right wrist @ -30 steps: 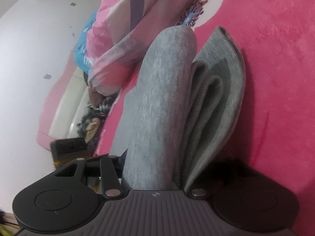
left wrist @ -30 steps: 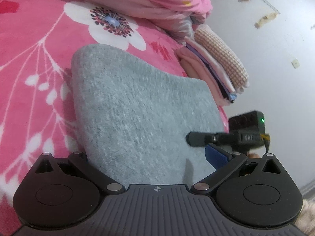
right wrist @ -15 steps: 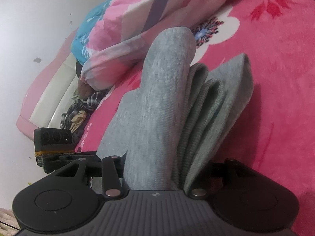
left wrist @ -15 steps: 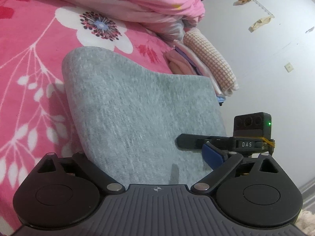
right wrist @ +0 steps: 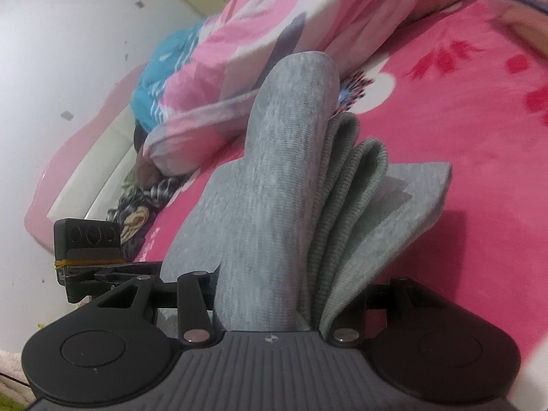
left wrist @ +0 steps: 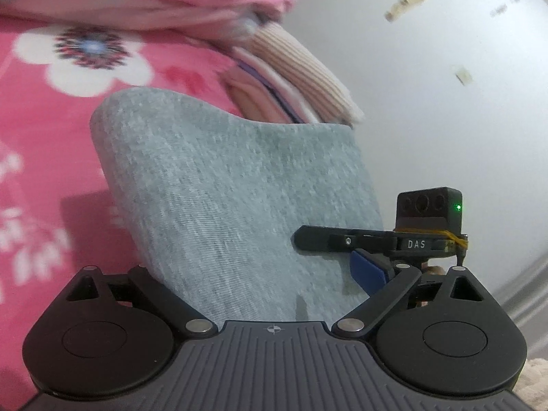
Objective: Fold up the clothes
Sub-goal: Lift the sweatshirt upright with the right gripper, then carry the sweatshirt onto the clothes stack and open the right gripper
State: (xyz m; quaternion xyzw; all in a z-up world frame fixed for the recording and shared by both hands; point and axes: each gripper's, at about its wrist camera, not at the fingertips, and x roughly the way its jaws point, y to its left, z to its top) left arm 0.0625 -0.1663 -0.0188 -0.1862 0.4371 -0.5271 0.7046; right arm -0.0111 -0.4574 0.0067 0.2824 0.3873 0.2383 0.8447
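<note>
Grey garment [left wrist: 236, 212]: held up over pink floral blanket [left wrist: 44, 157]. Folded stack [left wrist: 294, 82] behind garment. Right gripper [left wrist: 325, 250] at garment's rt edge. Left gripper [left wrist: 270, 287] below garment, wide.

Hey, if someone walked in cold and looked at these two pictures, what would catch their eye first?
Probably the folded grey garment, which fills the middle of both views and is bunched in thick layers between the right gripper's jaws. Behind it spreads the bright pink floral bedspread, with a stack of folded clothes at its far edge by the wall.
</note>
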